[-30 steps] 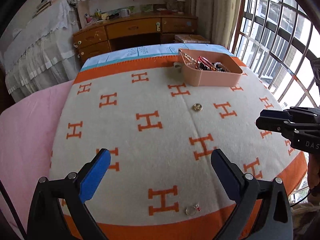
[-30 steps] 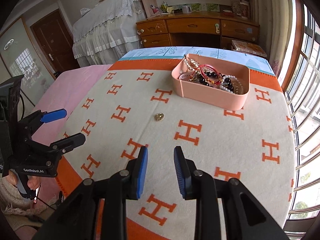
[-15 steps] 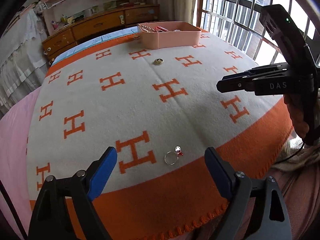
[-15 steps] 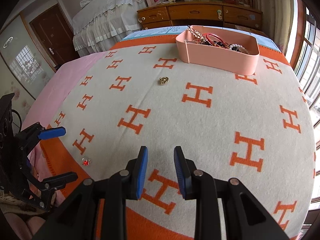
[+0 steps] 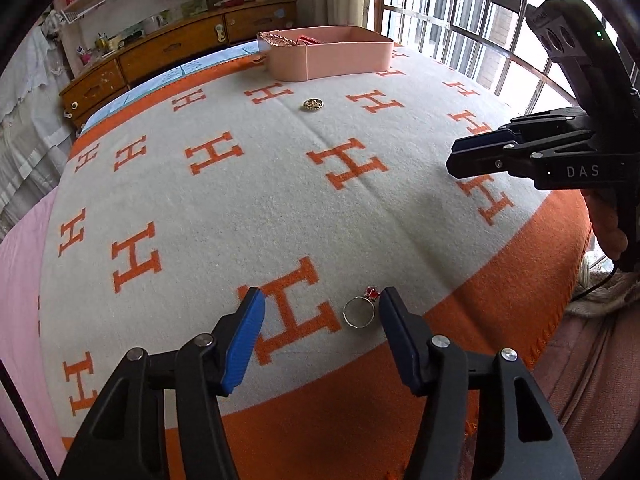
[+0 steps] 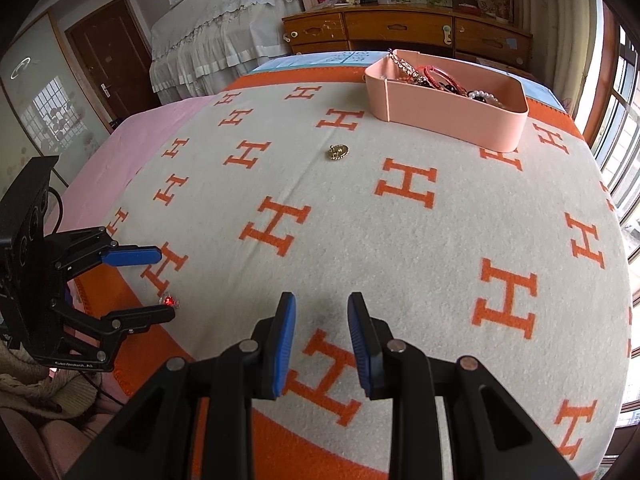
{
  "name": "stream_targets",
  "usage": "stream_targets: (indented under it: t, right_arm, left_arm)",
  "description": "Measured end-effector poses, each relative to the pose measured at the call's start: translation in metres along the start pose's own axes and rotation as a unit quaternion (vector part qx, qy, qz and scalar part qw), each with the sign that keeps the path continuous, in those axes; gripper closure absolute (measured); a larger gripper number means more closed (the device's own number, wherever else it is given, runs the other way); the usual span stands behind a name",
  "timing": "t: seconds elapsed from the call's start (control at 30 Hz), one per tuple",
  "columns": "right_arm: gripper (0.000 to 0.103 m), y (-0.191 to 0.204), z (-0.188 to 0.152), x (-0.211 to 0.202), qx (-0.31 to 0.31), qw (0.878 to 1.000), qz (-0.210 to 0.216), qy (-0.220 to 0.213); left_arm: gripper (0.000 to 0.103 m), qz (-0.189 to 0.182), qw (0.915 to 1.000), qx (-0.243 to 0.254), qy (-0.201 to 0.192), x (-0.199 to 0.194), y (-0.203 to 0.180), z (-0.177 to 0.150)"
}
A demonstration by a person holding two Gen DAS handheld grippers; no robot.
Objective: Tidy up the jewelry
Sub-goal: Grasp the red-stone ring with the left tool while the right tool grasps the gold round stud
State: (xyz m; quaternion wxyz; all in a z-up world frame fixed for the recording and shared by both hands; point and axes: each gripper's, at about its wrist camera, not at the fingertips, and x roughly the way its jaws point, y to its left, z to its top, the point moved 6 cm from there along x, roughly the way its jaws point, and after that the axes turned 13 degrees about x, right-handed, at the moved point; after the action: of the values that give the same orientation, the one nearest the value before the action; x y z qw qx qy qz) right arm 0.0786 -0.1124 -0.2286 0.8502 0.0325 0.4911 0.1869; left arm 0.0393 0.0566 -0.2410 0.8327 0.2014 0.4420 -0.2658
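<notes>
We see a thin silver ring with a red stone (image 5: 359, 310) lying flat on the blanket (image 5: 280, 184), right where the cream field meets the orange border at the near edge. It sits between the two spread fingers of our left gripper (image 5: 320, 320), much closer to the right-hand finger and just short of touching it; nothing is held. In the right wrist view only the red stone (image 6: 169, 301) shows plainly, the band being too small and partly hidden behind the lower finger of the left gripper (image 6: 160, 284).

Farther out, near the middle of the blanket, a small round gold piece (image 5: 312, 104) lies alone; we cannot make out whether it is a brooch or a pendant. Beyond it, at the far edge, stands the pink tray (image 5: 332, 60). From the left view its wall hides nearly all its contents; from the right view the tray (image 6: 448, 108) shows a chain draped over its rim, red bangles and dark and pale beads in a tangle we cannot sort apart.

Our right gripper (image 6: 320, 340) hovers over the blanket with its blue-padded fingers a narrow gap apart and nothing between them. In the left view it (image 5: 460, 160) enters from the right edge, seen side-on so its gap does not show.

Behind the bed stand a wooden dresser (image 6: 400, 32) and barred windows (image 5: 460, 20).
</notes>
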Motion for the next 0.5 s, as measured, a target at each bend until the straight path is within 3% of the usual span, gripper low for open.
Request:
stream_targets:
  t: [0.17, 0.3, 0.5]
  right_arm:
    - [0.076, -0.0020, 0.0002, 0.0030, 0.004, 1.000, -0.003, 0.003]
    - [0.076, -0.0033, -0.0001, 0.0036, 0.007, 1.000, -0.005, 0.004]
    - [0.076, -0.0033, -0.0001, 0.0053, 0.010, 1.000, -0.005, 0.006]
  left_arm:
    - [0.049, 0.005, 0.9999, -0.011, -0.006, 0.0026, 0.0041, 0.0029]
    - [0.061, 0.005, 0.9997, -0.022, -0.004, 0.0010, 0.0059, 0.0022]
    - [0.063, -0.002, 0.9998, -0.018, -0.001, -0.0018, -0.0026, -0.0007]
